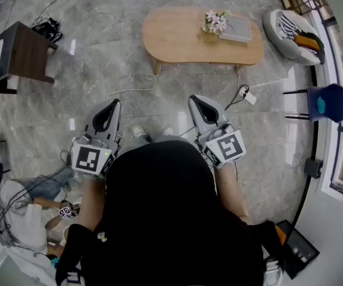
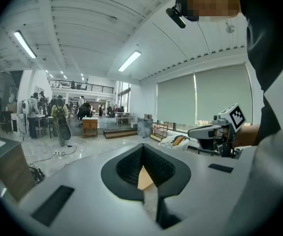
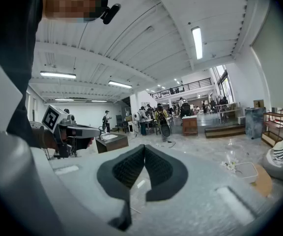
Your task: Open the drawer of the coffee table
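Our left gripper [image 1: 112, 104] and right gripper [image 1: 196, 100] have jaws together, empty. We should first approach the coffee table [image 1: 177, 37] squarely.

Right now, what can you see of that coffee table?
The coffee table has a light wood top, oblong with rounded ends, seen from above in the head view. Two short legs show under its near edge. It stands level on the grey stone-like floor. Near its right end sit a small bunch of flowers and a flat grey tray. Nothing else touches it. Its drawer cannot be seen from here.
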`<state>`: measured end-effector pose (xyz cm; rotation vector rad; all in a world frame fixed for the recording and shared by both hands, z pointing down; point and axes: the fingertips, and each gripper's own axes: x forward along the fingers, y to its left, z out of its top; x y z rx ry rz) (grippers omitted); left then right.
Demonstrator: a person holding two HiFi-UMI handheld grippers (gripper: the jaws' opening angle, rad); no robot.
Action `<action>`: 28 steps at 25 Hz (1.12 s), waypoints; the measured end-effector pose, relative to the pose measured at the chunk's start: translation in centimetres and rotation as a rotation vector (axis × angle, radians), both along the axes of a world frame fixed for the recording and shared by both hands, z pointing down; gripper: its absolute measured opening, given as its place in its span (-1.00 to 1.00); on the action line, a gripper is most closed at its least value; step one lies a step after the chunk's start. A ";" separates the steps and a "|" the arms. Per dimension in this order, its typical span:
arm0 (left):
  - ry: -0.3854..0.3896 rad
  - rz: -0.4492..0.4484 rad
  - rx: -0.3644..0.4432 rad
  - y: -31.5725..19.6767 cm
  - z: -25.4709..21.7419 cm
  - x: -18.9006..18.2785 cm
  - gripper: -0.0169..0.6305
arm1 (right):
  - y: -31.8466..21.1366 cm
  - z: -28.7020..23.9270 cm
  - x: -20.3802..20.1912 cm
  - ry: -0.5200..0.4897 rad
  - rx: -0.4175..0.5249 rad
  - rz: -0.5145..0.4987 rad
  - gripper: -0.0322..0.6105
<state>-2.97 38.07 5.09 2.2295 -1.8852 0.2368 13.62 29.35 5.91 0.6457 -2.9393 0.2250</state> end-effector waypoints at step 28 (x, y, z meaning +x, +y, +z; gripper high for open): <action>-0.085 0.069 -0.043 -8.8 4.2 -11.0 -0.91 | -10.5 3.6 -8.6 0.025 -0.068 0.060 -0.90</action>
